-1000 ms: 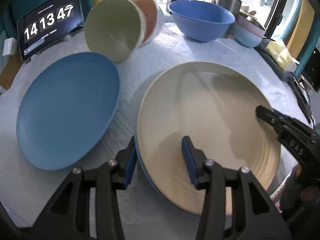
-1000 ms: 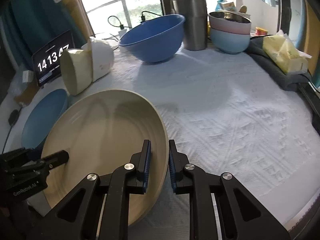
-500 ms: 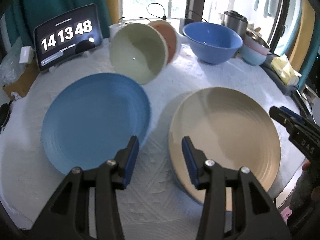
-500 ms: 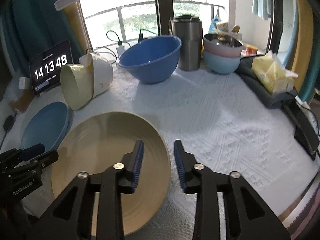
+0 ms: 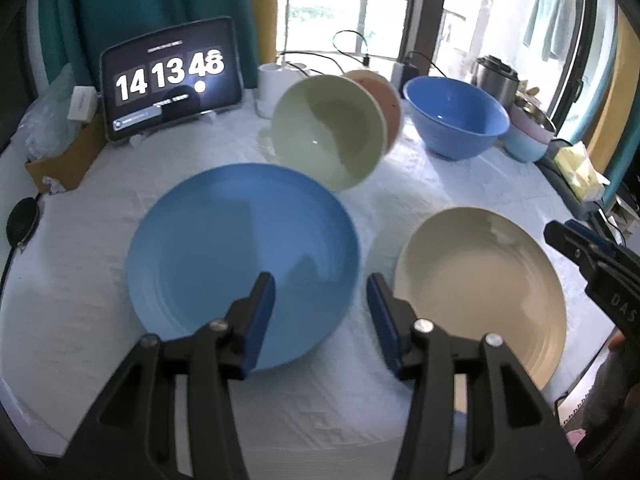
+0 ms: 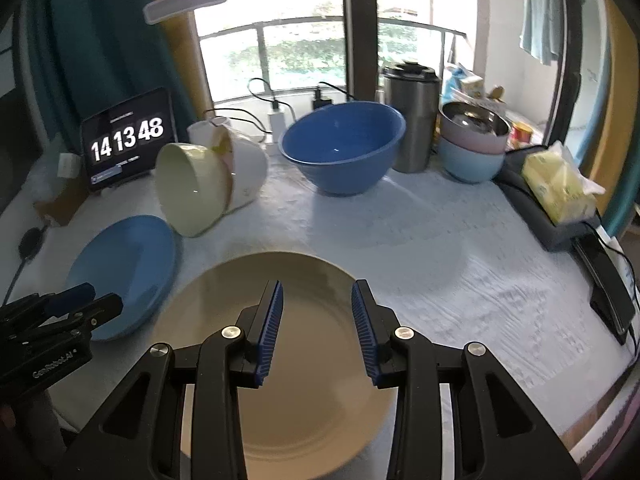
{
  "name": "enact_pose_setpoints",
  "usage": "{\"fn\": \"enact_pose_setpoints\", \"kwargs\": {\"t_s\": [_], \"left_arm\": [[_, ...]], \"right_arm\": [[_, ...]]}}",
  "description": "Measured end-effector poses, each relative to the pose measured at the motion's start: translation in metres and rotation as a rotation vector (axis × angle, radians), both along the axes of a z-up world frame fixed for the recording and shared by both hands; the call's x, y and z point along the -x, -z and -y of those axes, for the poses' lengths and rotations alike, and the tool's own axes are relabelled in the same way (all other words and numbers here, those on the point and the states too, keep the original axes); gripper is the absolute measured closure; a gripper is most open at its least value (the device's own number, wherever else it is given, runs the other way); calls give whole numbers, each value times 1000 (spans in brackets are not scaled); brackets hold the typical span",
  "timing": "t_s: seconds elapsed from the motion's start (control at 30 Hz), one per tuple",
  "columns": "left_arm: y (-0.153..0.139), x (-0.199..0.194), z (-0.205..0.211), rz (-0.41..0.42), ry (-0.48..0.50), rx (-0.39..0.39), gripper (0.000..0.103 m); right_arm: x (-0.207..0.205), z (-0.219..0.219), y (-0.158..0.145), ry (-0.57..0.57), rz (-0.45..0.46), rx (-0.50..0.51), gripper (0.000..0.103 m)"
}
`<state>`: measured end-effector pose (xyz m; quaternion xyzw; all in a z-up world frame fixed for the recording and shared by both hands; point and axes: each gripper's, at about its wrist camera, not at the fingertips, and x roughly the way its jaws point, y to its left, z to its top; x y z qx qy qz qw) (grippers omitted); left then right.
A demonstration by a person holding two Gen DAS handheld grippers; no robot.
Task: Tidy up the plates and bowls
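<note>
Plates are sitting side by side on the white tablecloth [image 6: 420, 248], so you are only partway through: the cream plate [image 6: 312, 344] is lying flat close to the near edge of the table, and the blue plate [image 5: 240, 256] is lying apart from it, just to the cream plate's left. A sliver of blue under the cream plate's near rim may be another plate, though I cannot tell. Your left gripper [image 5: 320, 312] has just been opening and is hovering over the gap between the two plates, spread with nothing between its jaws. Your right gripper [image 6: 316, 320] has also just been opening and is hanging above the cream plate, spread and empty. Bowls are looking like the larger part left: beyond the cream plate, the green bowl [image 5: 328, 140] is lying tipped on its side with others nested behind it, the big blue bowl [image 6: 340, 148] is standing alone, and a small stack of bowls [image 6: 472, 148] is sitting further right. Behind these, the steel tumbler [image 6: 412, 120], the tablet clock [image 5: 172, 84] and the charging cables are crowding the far edge, so I would judge that space there is tight for stacking.
</note>
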<state>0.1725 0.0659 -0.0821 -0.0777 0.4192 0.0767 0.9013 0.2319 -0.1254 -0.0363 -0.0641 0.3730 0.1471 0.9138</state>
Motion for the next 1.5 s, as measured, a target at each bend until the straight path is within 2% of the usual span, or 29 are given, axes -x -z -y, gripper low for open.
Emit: {"fn": "enact_pose_setpoints", "kwargs": {"t_s": [0.07, 0.17, 0.7, 1.17, 1.5], "left_arm": [[0, 1, -7, 3, -10, 5, 43], [-1, 3, -21, 11, -32, 9, 42], [12, 5, -101, -9, -169, 38, 41], [35, -3, -147, -36, -222, 66, 41], [49, -13, -161, -57, -219, 77, 41]], "right_arm": [[-1, -9, 0, -16, 0, 2, 65], [-3, -23, 1, -38, -4, 9, 65], [-18, -90, 16, -134, -53, 36, 65], [-37, -140, 39, -186, -126, 63, 65], [-46, -166, 58, -207, -187, 74, 65]]}}
